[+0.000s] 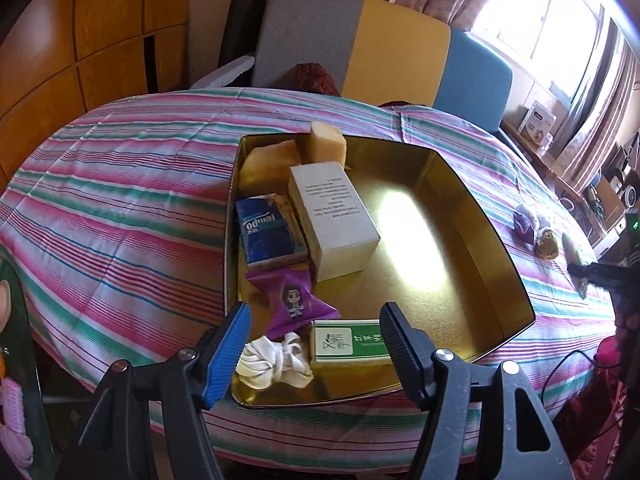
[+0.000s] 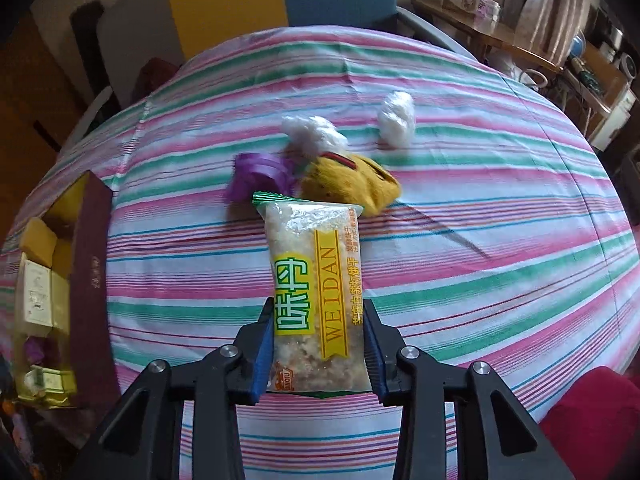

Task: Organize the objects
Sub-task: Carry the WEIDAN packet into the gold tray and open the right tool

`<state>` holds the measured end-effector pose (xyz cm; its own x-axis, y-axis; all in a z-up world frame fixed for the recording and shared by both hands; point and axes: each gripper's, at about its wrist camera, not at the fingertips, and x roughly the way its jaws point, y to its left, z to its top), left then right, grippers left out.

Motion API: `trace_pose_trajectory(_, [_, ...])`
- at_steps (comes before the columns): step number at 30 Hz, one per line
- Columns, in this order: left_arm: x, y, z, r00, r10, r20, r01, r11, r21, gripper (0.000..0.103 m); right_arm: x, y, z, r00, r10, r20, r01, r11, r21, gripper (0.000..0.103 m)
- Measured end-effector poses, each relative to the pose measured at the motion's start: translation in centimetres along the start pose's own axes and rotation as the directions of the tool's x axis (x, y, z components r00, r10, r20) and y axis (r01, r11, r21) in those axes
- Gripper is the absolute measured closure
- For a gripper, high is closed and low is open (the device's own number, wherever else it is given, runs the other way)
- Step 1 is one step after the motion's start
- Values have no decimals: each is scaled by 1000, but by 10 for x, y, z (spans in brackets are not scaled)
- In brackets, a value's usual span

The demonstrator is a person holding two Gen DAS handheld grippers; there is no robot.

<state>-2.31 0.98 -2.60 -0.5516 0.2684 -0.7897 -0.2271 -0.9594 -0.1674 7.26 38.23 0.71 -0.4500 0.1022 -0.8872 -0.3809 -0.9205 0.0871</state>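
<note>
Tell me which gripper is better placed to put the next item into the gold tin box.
Probably the right gripper: it is shut on the clear WEIDAN cracker packet, ready to carry. The left gripper is open and empty above the gold tin box.

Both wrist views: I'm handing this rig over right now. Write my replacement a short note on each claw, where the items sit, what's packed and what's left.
Right claw: shut on the WEIDAN snack packet, held above the striped tablecloth.
Left claw: open, holding nothing, over the near end of the gold tin.
Done, in the tin: white box, blue tissue pack, purple snack bag, green box, white cord bundle, two yellow blocks at the far end.
Left on the cloth: purple wrapper, yellow pouch, two white wads.
Next: probably place the packet in the tin's bare right half.
</note>
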Motion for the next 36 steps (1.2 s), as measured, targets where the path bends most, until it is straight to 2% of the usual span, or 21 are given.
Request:
trace_pose_trajectory(1, [-1,1,1,1000,3,5,-3,1000,0,35,6,20,9,1000,14,17,-14,1000,-20,64])
trace_pose_trajectory(5, [-7,7,4,999,14,32,-14,1000,-13,35,-25,93,19,988,136,67,-126,982,-142,64])
trace_pose_trajectory(9, [-11,10,6,999,20,50,-20,1000,-15,35,-22,180,20,965,262,14,-249,932,-264,64])
trace_pose_trajectory(13, [-10,16,5,999,20,42,-19,999,-34,35,17,251,22,959,276,-64,-281,897,-340,64])
trace_pose_trajectory(15, [-9,21,4,999,21,37,-19,999,-45,35,42,277,24,961,255,-102,-275,897,-345,64])
trace_pose_trajectory(19, [-5,31,4,1000,20,23,-18,997,-75,35,90,312,30,966,205,-159,-247,916,-317,64])
trace_pose_trajectory(24, [3,44,4,1000,19,3,-18,994,-111,36,118,341,33,977,134,-168,-179,939,-294,63])
trace_pose_trajectory(28, [4,52,4,1000,22,4,-21,991,-133,36,121,350,33,972,161,-171,-203,943,-263,61])
trace_pose_trajectory(30, [4,53,4,1000,25,6,-24,990,-137,36,123,349,34,968,188,-167,-225,943,-246,55])
trace_pose_trajectory(34, [3,52,4,1000,30,10,-28,991,-133,36,114,341,32,961,228,-154,-261,933,-247,55])
trace_pose_trajectory(35, [2,51,5,999,32,11,-30,991,-130,36,109,336,32,960,243,-143,-272,930,-246,53])
trace_pose_trajectory(36, [2,50,5,999,34,14,-32,992,-125,36,103,331,31,958,256,-126,-281,928,-245,47])
